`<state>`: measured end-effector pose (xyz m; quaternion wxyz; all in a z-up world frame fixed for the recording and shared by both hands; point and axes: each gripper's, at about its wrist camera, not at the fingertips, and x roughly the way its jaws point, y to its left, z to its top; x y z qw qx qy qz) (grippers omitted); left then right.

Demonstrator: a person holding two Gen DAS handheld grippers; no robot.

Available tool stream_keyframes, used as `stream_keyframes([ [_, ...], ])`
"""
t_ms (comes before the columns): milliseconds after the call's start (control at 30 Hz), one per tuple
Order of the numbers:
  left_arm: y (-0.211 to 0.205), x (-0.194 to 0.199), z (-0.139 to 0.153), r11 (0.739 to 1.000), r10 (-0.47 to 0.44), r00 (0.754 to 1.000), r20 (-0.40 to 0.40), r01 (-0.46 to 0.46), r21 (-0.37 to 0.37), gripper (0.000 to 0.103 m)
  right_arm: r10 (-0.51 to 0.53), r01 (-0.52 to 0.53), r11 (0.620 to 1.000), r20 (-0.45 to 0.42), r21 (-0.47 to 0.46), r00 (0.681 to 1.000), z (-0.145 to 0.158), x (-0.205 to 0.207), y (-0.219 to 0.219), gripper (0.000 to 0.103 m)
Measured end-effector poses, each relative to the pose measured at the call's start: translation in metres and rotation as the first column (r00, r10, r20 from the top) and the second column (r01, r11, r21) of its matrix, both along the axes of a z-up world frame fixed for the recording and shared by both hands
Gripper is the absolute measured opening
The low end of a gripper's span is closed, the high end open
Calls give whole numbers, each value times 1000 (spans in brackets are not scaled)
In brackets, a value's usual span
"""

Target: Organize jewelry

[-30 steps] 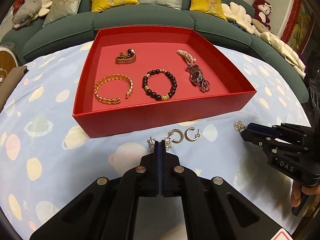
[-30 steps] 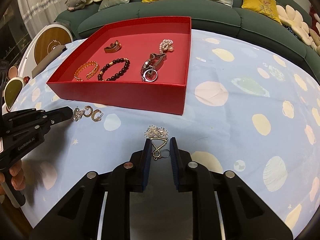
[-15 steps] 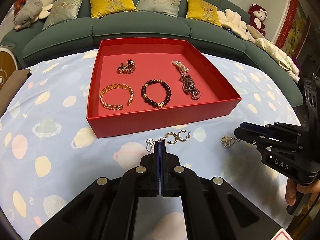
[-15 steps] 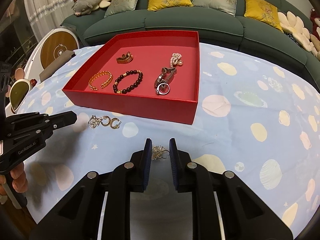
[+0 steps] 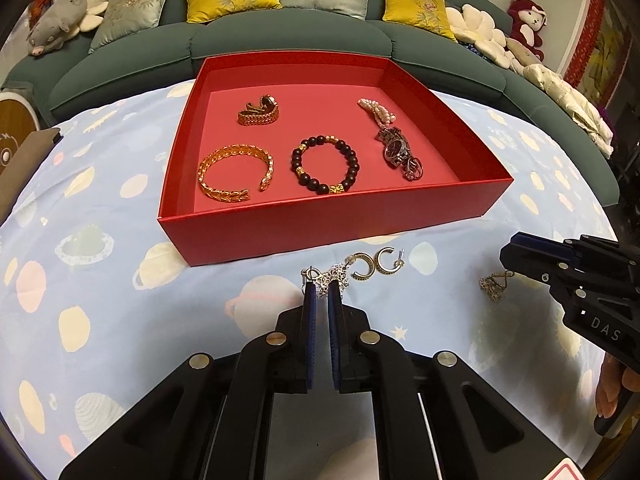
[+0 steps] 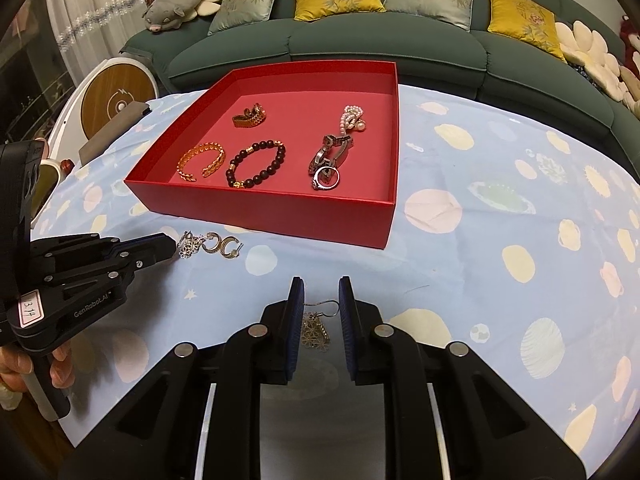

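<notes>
A red tray (image 5: 332,220) (image 6: 280,210) on the blue spotted cloth holds a gold cuff (image 5: 234,174), a dark bead bracelet (image 5: 324,164), a gold watch band (image 5: 259,112), a pearl strand (image 5: 376,110) and a silver watch (image 5: 398,152). My left gripper (image 5: 322,294) is slightly open, its tips at a silver flower earring (image 5: 332,276) lying beside two gold hoop earrings (image 5: 376,264). My right gripper (image 6: 321,284) is open, with a second flower drop earring (image 6: 316,330) lying on the cloth between its fingers.
A green sofa (image 5: 280,48) with yellow and grey cushions and plush toys curves behind the table. A round wooden disc (image 6: 116,100) stands at the left. The cloth (image 6: 500,260) stretches bare to the right of the tray.
The left gripper has opened slightly from shut. Both grippers have drawn back from the tray. The flower earring now sits deeper between the right fingers.
</notes>
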<state>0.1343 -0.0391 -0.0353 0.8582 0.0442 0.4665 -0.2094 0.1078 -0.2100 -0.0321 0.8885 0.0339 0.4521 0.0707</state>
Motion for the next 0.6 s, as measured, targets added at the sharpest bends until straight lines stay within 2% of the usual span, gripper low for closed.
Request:
stream_keyframes([
  [33, -1, 0, 0, 1000, 5, 1000, 3, -5, 7, 15, -1, 1, 1000, -1, -1, 1000, 0, 0, -1, 17],
  [67, -1, 0, 0, 1000, 11, 1000, 9, -11, 12, 26, -3, 3, 1000, -2, 0, 1000, -1, 0, -1, 17],
  [100, -2, -1, 0, 1000, 15, 1000, 16, -15, 18, 29, -4, 4, 1000, -3, 1, 1000, -1, 0, -2, 17],
  [333, -6, 1, -4, 999, 7, 1000, 14, -8, 39, 29, -9, 9, 1000, -15, -1, 1000, -4, -2, -7, 17],
  [367, -6, 1, -5, 999, 8, 1000, 12, -8, 42, 29, -9, 9, 1000, -17, -1, 1000, -5, -2, -8, 14],
  [400, -6, 1, -6, 999, 9, 1000, 10, -10, 44, 29, -6, 6, 1000, -23, 2, 1000, -6, -3, -8, 5],
  [600, -7, 1, -9, 999, 5, 1000, 8, -6, 54, 29, -16, 16, 1000, -36, -1, 999, -10, -5, -12, 5],
])
